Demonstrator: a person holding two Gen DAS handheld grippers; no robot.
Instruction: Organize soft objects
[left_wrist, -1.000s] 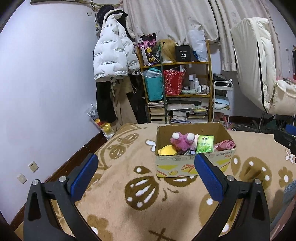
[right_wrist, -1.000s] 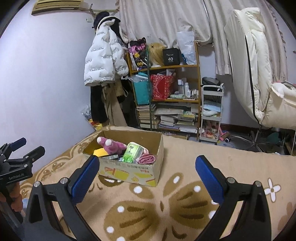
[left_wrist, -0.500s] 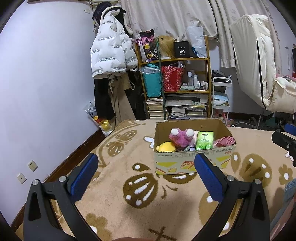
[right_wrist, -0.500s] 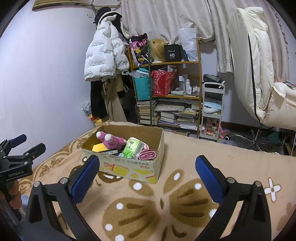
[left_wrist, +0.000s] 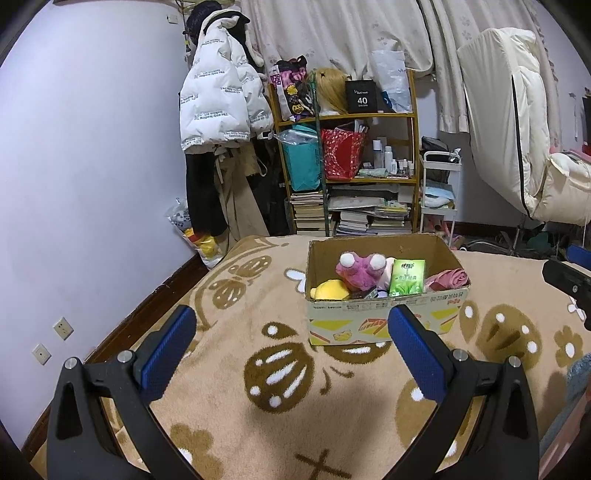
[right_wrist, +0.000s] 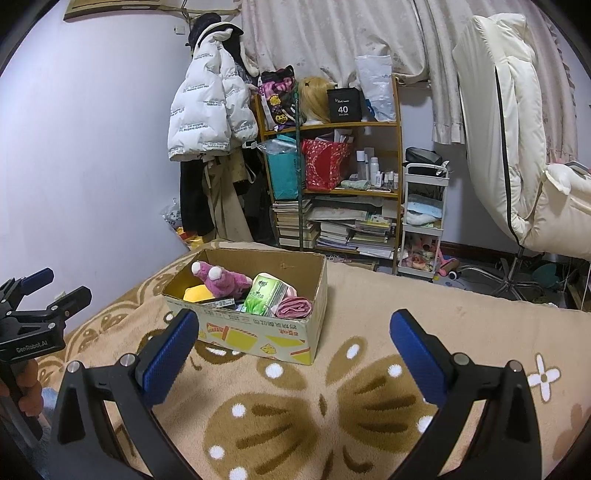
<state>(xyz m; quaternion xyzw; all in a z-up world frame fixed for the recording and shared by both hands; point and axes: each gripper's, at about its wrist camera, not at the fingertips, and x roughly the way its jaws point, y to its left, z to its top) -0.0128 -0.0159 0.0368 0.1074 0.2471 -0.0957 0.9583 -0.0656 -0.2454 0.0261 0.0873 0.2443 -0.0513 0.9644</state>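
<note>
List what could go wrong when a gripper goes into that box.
The cardboard box sits loose on a plush blanket, so a push may slide or tip it. The pink plush toy, green tissue pack and pink cloth crowd together; open jaws might snag a neighbour.

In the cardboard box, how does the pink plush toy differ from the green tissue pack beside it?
The pink plush toy is fuzzy and rounded, with two white-tipped bumps; the green tissue pack is a smooth, printed, boxy packet. The plush sits near the middle of the cardboard box, next to a yellow soft item, while the pack is beside a pink folded cloth. Both poke above the box's rim.
</note>
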